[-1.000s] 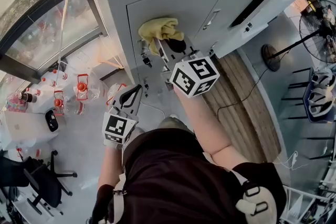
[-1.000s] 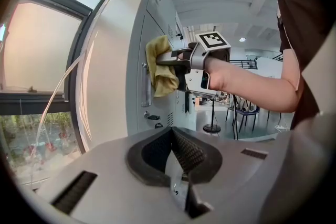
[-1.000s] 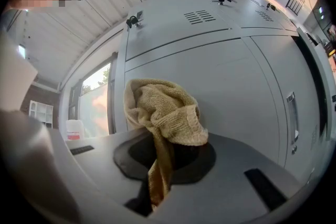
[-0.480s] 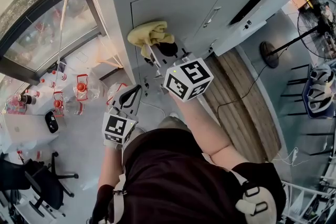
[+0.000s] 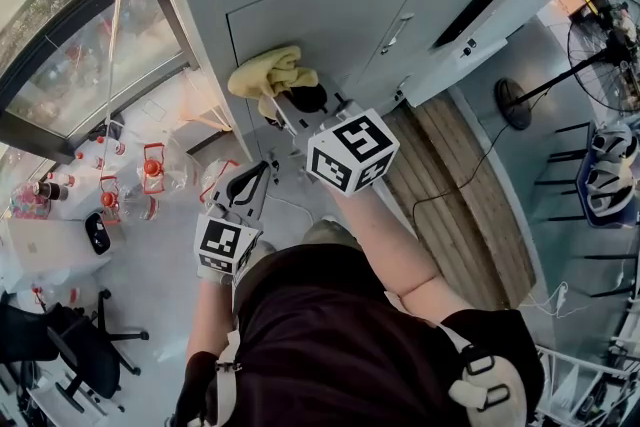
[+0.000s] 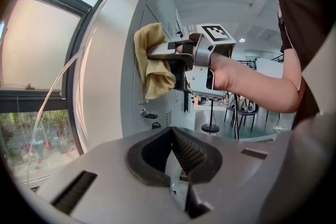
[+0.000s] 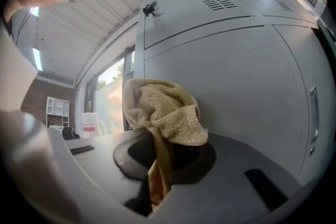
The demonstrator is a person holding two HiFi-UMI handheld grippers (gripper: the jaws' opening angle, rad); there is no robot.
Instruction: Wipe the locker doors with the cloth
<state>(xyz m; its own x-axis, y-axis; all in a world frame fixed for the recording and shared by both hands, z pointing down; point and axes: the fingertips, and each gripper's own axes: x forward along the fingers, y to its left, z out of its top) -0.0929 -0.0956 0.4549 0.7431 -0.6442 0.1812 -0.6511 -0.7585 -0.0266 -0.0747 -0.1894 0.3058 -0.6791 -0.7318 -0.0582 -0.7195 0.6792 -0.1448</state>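
The right gripper point(image 7: 164, 168), jaws clamped on a bunched yellow cloth point(image 7: 167, 107), holds the wad against a grey locker door point(image 7: 236, 81), low on the panel near its left edge. The left gripper point(image 6: 178, 157), jaws together and empty, hangs lower and clear of the lockers, on the window point(image 5: 90, 65) side. A clean wipe here likely calls for steady pressure and overlapping passes, with the cloth rather than the jaw tips meeting the metal, steering round the door handle point(image 5: 396, 32).
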